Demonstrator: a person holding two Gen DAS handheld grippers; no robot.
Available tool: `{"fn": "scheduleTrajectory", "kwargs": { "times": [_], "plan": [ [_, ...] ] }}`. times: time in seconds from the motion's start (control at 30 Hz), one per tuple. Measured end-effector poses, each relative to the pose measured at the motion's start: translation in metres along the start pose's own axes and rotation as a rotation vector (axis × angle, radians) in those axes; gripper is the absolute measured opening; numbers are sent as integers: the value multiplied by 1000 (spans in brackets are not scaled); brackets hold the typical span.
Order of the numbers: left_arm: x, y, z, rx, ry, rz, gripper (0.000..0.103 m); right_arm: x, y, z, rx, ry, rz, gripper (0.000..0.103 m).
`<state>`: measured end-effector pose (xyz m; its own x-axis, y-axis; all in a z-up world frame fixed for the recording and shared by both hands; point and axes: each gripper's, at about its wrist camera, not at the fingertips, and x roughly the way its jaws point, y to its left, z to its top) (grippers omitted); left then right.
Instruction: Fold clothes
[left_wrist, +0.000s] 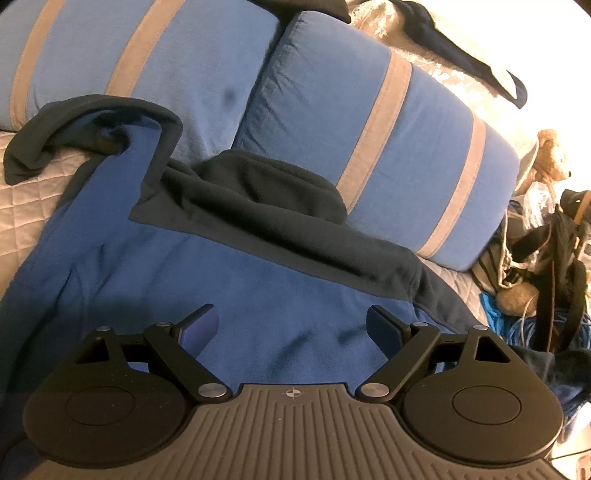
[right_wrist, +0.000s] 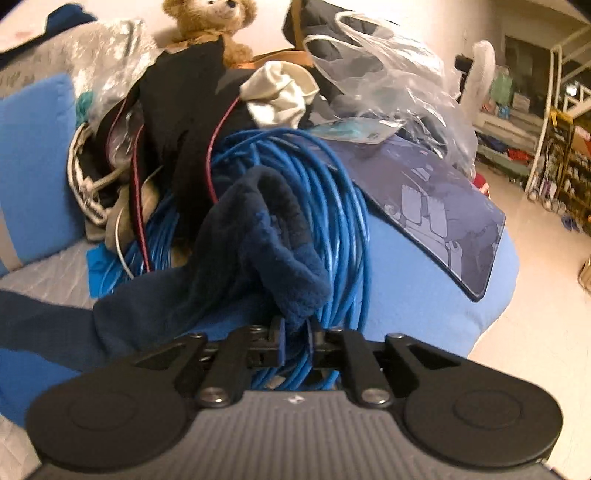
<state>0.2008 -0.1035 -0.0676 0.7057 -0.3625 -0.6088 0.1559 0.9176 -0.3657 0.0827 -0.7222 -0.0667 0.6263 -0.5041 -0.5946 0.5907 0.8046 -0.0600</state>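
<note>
Garment: the blue fleece top (left_wrist: 207, 258) lies spread on the quilted bed cover (left_wrist: 26, 199), its body facing me, its dark navy hood (left_wrist: 266, 188) bunched against the striped cushions (left_wrist: 369, 122).
Left sleeve: the one with the navy cuff (left_wrist: 22, 155) is curled up and over at the top left, not yet laid flat.
Right sleeve: in the right wrist view I see the navy sleeve end (right_wrist: 273, 236) rising from my fingers and drooping over a coil of blue cable (right_wrist: 332, 206).
Right gripper (right_wrist: 295, 332): clenched on that sleeve end; the fleece sits pinched between the two pads, low at the cuff edge.
Left gripper (left_wrist: 291, 325): released, pads wide apart, hovering just above the blue body panel with nothing between them.
Step in hand, as I judge it: bring the right sleeve clear of the clutter and across the chest.
How I would do it well: lift before I sweep, so the cuff does not drag a cable loop along; keep the pinch near the cuff; carry it toward the hood side and lay it straight across the body.
Left's job: I would press down on the body panel to anchor it while the sleeve travels.
Watch out: the plastic bags (right_wrist: 388, 74), the red cord (right_wrist: 214, 147) and the teddy bear (right_wrist: 214, 22) crowd that corner; a snag is likely.
</note>
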Motion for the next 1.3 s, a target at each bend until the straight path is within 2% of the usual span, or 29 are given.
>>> {"fn": "scheduleTrajectory", "kwargs": {
  "times": [0.07,0.1,0.13,0.23,0.33,0.43,0.53,0.63,0.7,0.87,1.03,1.07,1.1,1.13,1.17,1.23,1.3],
  "plan": [
    [0,0,0,-4,1,1,88,-3,3,-4,-26,-5,-22,63],
    [0,0,0,-4,1,0,88,-5,3,-5,-29,-10,-29,71],
    [0,0,1,-4,0,0,88,-9,3,-6,-24,-19,-33,83],
    [0,-1,0,1,0,-2,88,-23,3,-13,-5,-31,-53,85],
    [0,-2,0,6,2,-5,88,-43,20,-29,-58,-65,-57,85],
    [0,-2,0,8,4,-3,88,-61,58,-51,-203,-98,68,84],
    [0,-1,0,3,2,0,88,-75,106,-72,-369,-115,273,83],
    [1,0,0,1,5,3,88,-81,155,-86,-489,-111,506,77],
    [2,0,0,0,8,4,88,-83,192,-96,-599,-141,561,72],
    [3,1,0,0,10,-4,88,-70,275,-119,-927,-255,550,66],
    [3,2,1,-4,14,-10,88,-55,325,-154,-1228,-362,508,65],
    [3,2,1,-5,14,-11,88,-53,332,-159,-1254,-369,507,58],
    [3,2,1,-6,14,-12,88,-52,337,-160,-1254,-363,518,48],
    [3,2,1,-7,13,-13,88,-52,342,-160,-1242,-345,532,31],
    [3,2,1,-7,13,-14,88,-53,346,-159,-1218,-319,549,22],
    [3,1,2,-5,12,-16,88,-59,349,-156,-1144,-286,581,17],
    [3,0,1,-3,14,-15,88,-64,352,-152,-1068,-258,608,17]
  ]
}}
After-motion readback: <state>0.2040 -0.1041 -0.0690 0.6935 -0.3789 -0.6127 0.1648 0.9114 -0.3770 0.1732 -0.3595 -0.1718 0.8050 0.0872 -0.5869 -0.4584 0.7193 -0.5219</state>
